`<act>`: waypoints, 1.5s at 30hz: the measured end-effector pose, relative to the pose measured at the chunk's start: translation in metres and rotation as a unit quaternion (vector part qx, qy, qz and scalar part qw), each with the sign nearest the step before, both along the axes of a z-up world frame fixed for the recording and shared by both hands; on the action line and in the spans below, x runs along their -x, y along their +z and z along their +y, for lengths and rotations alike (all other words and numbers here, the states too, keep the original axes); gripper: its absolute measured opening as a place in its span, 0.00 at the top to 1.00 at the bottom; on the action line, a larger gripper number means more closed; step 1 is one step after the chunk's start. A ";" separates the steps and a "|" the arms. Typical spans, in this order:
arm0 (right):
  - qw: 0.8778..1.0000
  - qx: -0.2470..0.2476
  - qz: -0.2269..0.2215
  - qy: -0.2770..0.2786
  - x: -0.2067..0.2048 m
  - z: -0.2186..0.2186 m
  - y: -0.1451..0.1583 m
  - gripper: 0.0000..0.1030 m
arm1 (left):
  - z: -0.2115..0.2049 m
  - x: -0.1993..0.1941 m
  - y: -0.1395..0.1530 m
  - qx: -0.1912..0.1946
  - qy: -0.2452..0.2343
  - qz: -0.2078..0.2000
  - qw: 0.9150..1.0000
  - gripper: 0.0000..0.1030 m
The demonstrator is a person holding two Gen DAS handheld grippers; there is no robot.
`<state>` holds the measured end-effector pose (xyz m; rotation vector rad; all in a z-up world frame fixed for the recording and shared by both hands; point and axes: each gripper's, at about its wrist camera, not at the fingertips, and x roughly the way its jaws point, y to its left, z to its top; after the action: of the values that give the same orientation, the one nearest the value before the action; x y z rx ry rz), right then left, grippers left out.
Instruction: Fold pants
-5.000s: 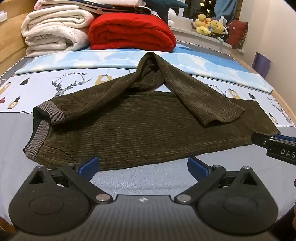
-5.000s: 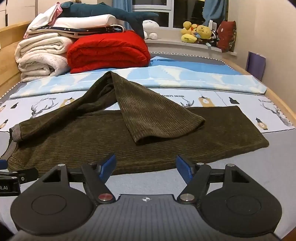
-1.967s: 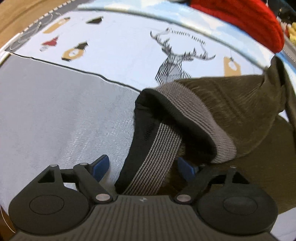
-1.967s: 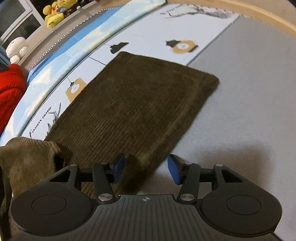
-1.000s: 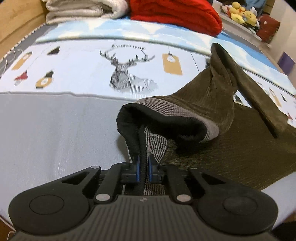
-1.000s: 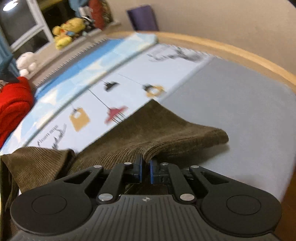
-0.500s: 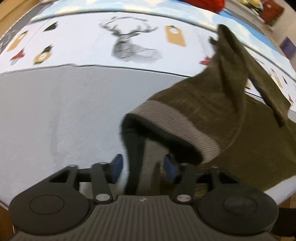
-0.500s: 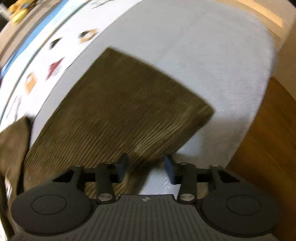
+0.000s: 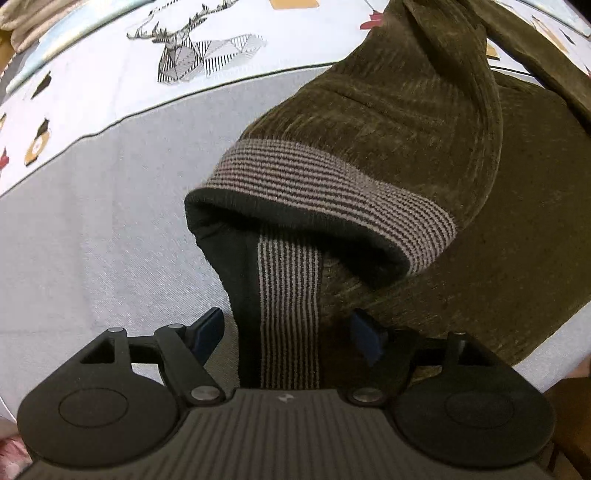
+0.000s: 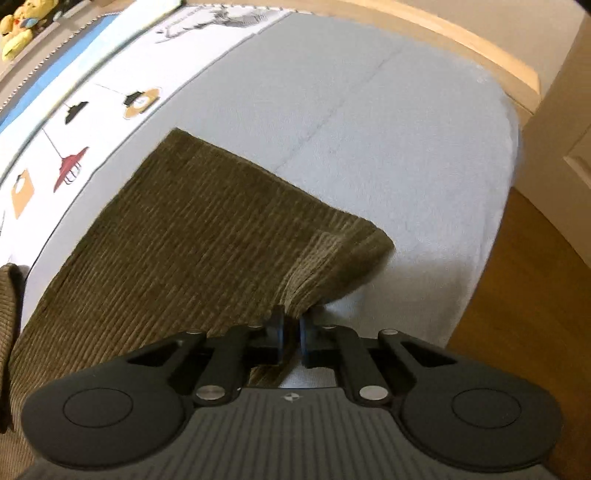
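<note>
Dark olive corduroy pants lie on the bed, one leg thrown back over the other. Their grey striped waistband gapes toward the left wrist camera. My left gripper points steeply down over it, jaws opening, and a strip of waistband runs between the blue pads untouched. In the right wrist view the flat pant leg ends near the bed's corner. My right gripper is closing, its pads pinching the near hem, so the hem corner bunches into a ridge.
Grey bedsheet meets a printed sheet with a deer drawing farther back. The wooden bed frame rims the mattress, and wooden floor lies just beyond the bed edge on the right. Plush toys sit far back.
The left jaws have let go of the waistband and spread wide while sinking toward the bed. The right jaws opened over the hem, then shut on it again nearer the bed edge.
</note>
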<state>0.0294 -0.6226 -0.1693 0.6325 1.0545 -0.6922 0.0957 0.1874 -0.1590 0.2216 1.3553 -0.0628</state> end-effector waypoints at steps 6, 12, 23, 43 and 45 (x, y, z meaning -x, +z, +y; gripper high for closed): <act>0.999 0.049 -0.005 -0.020 -0.004 0.008 0.020 0.79 | 0.014 0.002 0.036 -0.026 0.054 -0.096 0.994 0.24; 0.987 0.144 -0.070 -0.018 -0.002 0.021 0.060 0.73 | 0.020 0.002 0.078 0.007 0.107 -0.208 0.972 0.67; 0.961 0.130 -0.198 0.139 -0.065 0.106 0.105 0.73 | -0.063 -0.035 0.097 0.058 0.019 -0.227 0.972 0.81; 0.691 0.290 -0.022 0.662 -0.151 0.400 0.013 0.47 | -0.139 -0.076 -0.006 -0.110 -0.149 -0.088 0.979 0.63; 0.658 0.310 0.009 0.686 -0.150 0.407 -0.002 0.58 | -0.114 -0.092 0.004 -0.128 -0.072 -0.112 0.983 0.84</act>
<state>0.1790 -0.2160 -0.1717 -0.8139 0.9135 0.3428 0.1874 0.0730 -0.1546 0.5291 1.1188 0.0152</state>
